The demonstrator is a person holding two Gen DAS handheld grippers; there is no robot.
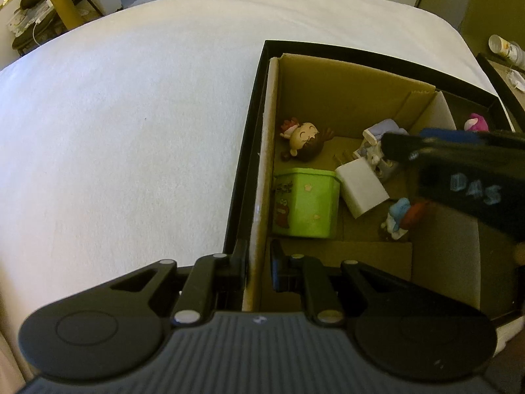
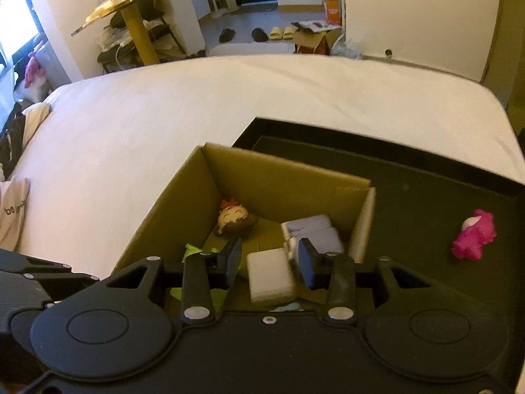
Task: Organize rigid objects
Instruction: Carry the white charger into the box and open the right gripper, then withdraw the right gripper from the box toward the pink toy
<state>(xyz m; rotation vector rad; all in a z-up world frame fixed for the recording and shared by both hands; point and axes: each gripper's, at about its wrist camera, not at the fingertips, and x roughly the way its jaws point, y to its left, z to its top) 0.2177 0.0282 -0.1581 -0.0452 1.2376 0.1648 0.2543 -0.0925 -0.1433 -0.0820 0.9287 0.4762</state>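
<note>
A cardboard box (image 1: 344, 92) stands inside a black tray (image 1: 249, 131) on a white bed. My left gripper (image 1: 259, 262) is shut on the box's left wall. On the box floor lie a brown-haired doll (image 1: 303, 141), a green tub (image 1: 305, 202), a white charger block (image 1: 361, 190), a lavender-and-white figure (image 1: 377, 138) and a blue-and-red figure (image 1: 402, 216). My right gripper (image 2: 270, 262) hangs open over the charger block (image 2: 269, 275), with its pads clear of the block. A pink toy (image 2: 474, 234) lies on the tray floor (image 2: 426, 197), to the right of the box.
The white bed (image 1: 131, 115) spreads wide to the left and beyond the tray. A cloth bag (image 2: 13, 210) lies at its left edge. Past the bed are a gold round table (image 2: 131, 0), slippers (image 2: 282, 32) and a cardboard carton on the floor. A cup (image 1: 505, 46) stands at far right.
</note>
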